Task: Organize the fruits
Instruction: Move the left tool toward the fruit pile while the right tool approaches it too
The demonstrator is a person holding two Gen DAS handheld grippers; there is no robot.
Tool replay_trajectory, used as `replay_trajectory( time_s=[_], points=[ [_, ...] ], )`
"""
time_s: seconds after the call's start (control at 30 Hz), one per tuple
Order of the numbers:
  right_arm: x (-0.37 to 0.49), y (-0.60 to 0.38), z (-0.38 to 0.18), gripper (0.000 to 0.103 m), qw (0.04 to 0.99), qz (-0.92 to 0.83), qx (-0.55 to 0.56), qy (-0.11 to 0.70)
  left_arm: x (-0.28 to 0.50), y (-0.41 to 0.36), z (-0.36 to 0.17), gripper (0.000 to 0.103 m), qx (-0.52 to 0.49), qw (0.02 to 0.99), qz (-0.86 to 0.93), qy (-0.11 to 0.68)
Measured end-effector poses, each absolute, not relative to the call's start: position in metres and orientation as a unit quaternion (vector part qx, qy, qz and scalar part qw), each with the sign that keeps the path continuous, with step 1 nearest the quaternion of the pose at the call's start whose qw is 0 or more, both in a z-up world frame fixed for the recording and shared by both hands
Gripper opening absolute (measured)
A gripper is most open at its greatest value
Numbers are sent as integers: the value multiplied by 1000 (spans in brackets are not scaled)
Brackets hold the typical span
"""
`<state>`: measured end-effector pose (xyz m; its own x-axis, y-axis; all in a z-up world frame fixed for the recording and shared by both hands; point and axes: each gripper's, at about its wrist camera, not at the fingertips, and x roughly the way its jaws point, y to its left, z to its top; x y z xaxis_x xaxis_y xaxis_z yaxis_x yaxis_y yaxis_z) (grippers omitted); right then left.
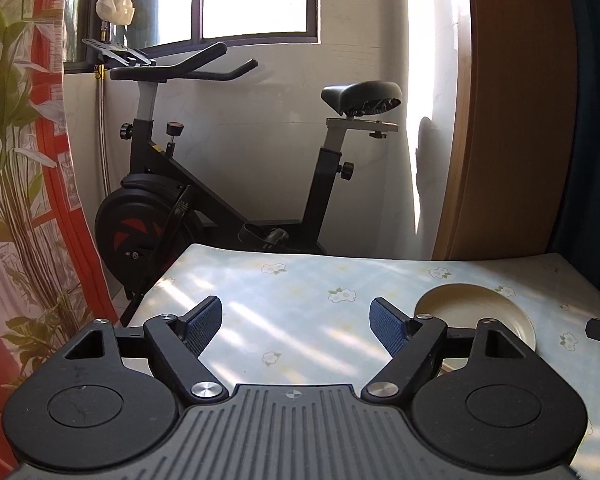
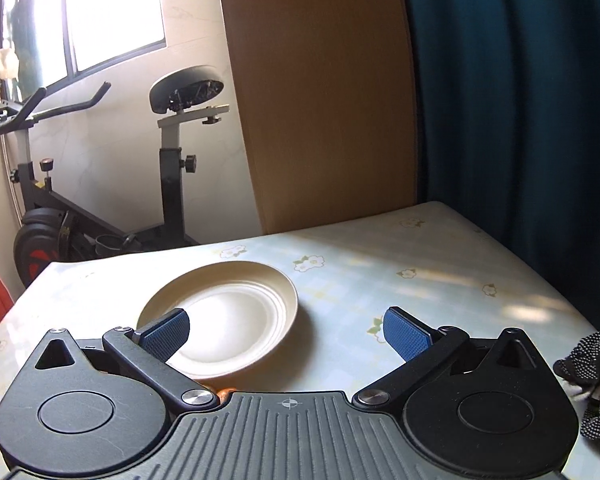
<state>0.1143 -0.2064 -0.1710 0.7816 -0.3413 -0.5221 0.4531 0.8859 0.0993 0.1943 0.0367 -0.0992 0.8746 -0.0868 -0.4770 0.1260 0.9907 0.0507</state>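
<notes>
Plate [image 2: 220, 312] on floral tablecloth [image 2: 380, 280] w/ exercise bike [image 1: 204, 184] behind; both grippers open, empty.

Both wrist views look low across the table [image 1: 300, 280]; both share the plate [image 2: 236, 292].

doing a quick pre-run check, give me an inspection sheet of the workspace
surface: table under a pale floral cloth, sunlight streaks across it
job's things: cream plate with nothing on it; a sliver of something orange at its near edge, too hidden to name; no whole fruit in view
clutter: nothing seen
grippers: left gripper open, nothing between its blue pads, over bare cloth left of the plate; right gripper open, nothing held, the plate's near rim just inside its left finger; a dotted black glove at the right edge
cables: nothing seen
surroundings: exercise bike beyond the far edge, window, wooden panel, blue curtain, red patterned curtain
</notes>
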Motion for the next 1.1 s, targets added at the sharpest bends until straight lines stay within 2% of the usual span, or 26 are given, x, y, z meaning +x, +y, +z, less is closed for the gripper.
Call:
replay_trajectory(
  time_s=[0.5, 0.7, 0.77, 0.93, 1.0, 1.07, 1.1],
  points=[
    [105, -217, -196, 102, 927, -208, 121, 289, 178, 10, -131, 83, 53, 945, -103, 304],
    [101, -215, -192, 96, 933, -173, 109, 296, 170, -6, -142, 83, 68, 938, -106, 322],
    [100, -214, -190, 89, 935, -157, 108, 299, 169, -8, -142, 83, 72, 937, -105, 324],
    [101, -209, -190, 89, 934, -138, 93, 317, 170, -10, -146, 77, 60, 930, -126, 340],
    [101, -204, -193, 85, 933, -132, 75, 327, 169, -10, -151, 74, 43, 926, -139, 349],
    [100, -200, -193, 74, 932, -130, 67, 331, 168, -9, -158, 72, 19, 919, -151, 365],
    [100, -199, -192, 73, 932, -127, 70, 331, 168, -9, -161, 70, 13, 915, -155, 372]
  ],
)
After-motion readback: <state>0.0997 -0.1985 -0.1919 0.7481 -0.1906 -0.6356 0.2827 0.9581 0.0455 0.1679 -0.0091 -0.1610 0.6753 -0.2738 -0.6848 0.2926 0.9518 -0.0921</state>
